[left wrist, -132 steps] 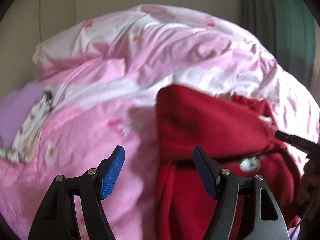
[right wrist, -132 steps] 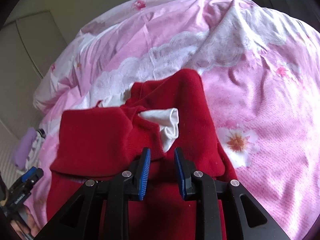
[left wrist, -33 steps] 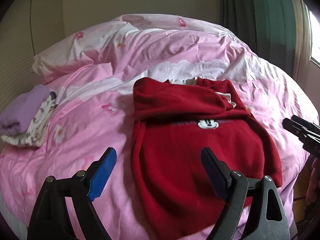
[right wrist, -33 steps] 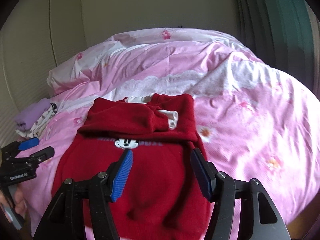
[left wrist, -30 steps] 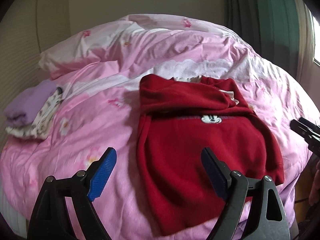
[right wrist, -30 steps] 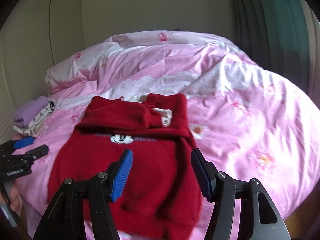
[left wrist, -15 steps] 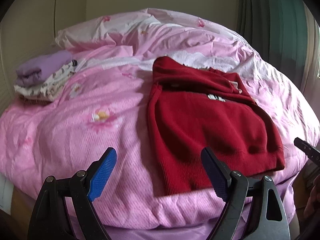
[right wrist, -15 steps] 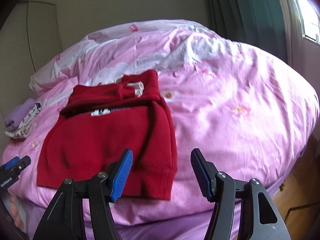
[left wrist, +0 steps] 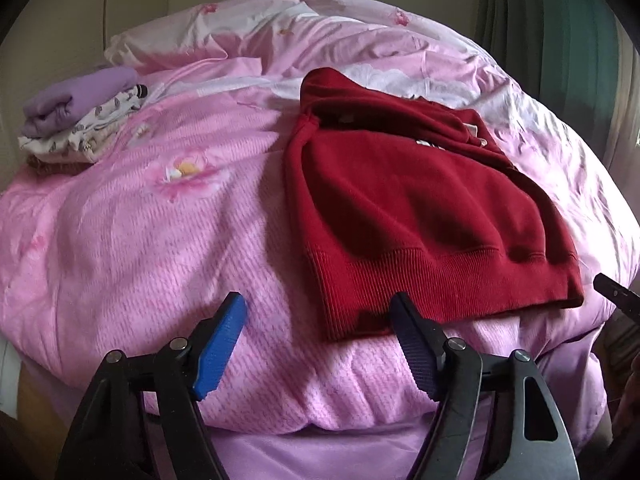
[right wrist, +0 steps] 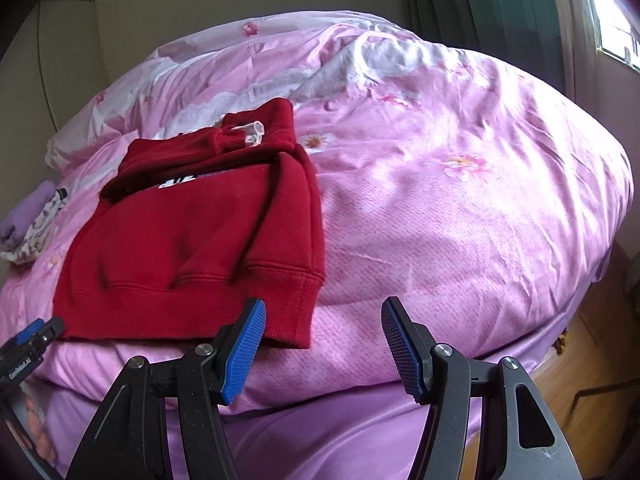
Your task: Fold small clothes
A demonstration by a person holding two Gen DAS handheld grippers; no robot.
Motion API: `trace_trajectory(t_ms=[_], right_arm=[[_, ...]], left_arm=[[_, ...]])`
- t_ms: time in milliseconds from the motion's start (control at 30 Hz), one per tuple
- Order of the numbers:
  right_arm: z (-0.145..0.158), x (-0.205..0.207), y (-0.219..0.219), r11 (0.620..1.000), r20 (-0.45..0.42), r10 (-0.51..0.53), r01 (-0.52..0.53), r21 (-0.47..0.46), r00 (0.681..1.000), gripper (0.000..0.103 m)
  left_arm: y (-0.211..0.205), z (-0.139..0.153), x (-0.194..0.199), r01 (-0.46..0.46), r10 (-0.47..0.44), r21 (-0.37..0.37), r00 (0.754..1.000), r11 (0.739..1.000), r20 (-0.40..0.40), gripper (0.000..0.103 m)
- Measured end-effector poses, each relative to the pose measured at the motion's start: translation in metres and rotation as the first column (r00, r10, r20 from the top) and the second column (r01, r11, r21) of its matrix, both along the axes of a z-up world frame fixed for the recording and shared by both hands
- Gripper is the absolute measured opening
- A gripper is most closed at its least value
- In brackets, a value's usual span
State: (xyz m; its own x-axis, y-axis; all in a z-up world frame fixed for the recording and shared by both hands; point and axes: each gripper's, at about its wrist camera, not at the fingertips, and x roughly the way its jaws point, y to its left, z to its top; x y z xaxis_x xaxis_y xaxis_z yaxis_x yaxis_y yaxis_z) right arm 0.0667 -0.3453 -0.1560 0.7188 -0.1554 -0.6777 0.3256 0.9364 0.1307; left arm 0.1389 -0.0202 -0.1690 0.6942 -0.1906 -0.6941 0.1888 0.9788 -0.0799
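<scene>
Both grippers angle down at the bed's near edge. The left gripper (left wrist: 318,318), fingers closing with nothing between them, faces the red sweater's (left wrist: 416,216) hem corner. The right gripper (right wrist: 322,326), fingers wide and empty, sits beside the opposite corner. Beyond, the pink duvet (right wrist: 460,208).

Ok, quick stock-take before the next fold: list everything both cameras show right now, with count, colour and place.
sweater: one, red, flat on the bed near its front edge, hem toward the cameras
quilt: one, pink with flowers, covering the bed
pile of clothes: one stack, purple on top, patterned white under it, far left on the quilt
curtain: one, green, behind the bed on the right
window: one, bright, far right
floor: wooden, right of the bed
left claw: blue pads, closing, nothing between them, at the hem's left corner
right claw: blue pads, open, at the hem's right corner
</scene>
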Motion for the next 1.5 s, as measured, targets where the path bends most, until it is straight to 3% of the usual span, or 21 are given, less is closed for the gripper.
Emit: trace_trajectory(t_ms=[333, 500, 867, 967, 1100, 1167, 1200, 1300, 1500], right_arm=[[-0.021, 0.002, 0.007, 0.999, -0.073, 0.043, -0.041, 0.034, 0.996, 0.061], [-0.031, 0.012, 0.010, 0.999, -0.149, 0.046, -0.042, 0.027, 0.988, 0.059], [-0.027, 0.019, 0.004, 1.000, -0.124, 0.014, -0.013, 0.010, 0.992, 0.056], [-0.028, 0.022, 0.004, 1.000, -0.122, 0.017, -0.016, 0.012, 0.992, 0.049], [-0.028, 0.027, 0.005, 0.999, -0.117, 0.027, -0.025, 0.023, 0.993, 0.030], [-0.027, 0.027, 0.008, 0.999, -0.108, 0.040, -0.039, 0.013, 0.993, 0.021], [-0.026, 0.027, 0.009, 0.999, -0.102, 0.047, -0.047, 0.009, 0.994, 0.016], [-0.024, 0.025, 0.010, 0.999, -0.088, 0.051, -0.051, 0.003, 0.995, 0.015], [-0.010, 0.018, 0.011, 0.999, -0.022, 0.044, -0.045, -0.006, 0.999, 0.013]], left_arm=[[0.000, -0.006, -0.003, 0.018, -0.018, -0.018, 1.000, 1.000, -0.025, 0.074], [-0.003, -0.007, -0.006, 0.025, -0.025, 0.012, 0.999, 1.000, -0.037, 0.074], [0.003, -0.009, -0.003, 0.014, -0.013, 0.021, 0.998, 1.000, -0.056, 0.070], [0.002, -0.011, 0.001, 0.025, -0.026, -0.012, 0.998, 1.000, -0.065, 0.068], [-0.002, -0.013, 0.011, 0.032, -0.036, -0.052, 0.997, 0.998, -0.071, 0.053], [-0.005, -0.015, 0.012, 0.053, -0.057, -0.050, 0.995, 0.997, -0.086, 0.029], [-0.008, -0.016, 0.012, 0.065, -0.069, -0.040, 0.994, 0.997, -0.090, 0.025], [-0.011, -0.015, 0.006, 0.075, -0.076, -0.019, 0.994, 0.997, -0.078, 0.016], [-0.008, -0.009, 0.006, 0.076, -0.078, -0.030, 0.994, 0.997, -0.072, 0.008]])
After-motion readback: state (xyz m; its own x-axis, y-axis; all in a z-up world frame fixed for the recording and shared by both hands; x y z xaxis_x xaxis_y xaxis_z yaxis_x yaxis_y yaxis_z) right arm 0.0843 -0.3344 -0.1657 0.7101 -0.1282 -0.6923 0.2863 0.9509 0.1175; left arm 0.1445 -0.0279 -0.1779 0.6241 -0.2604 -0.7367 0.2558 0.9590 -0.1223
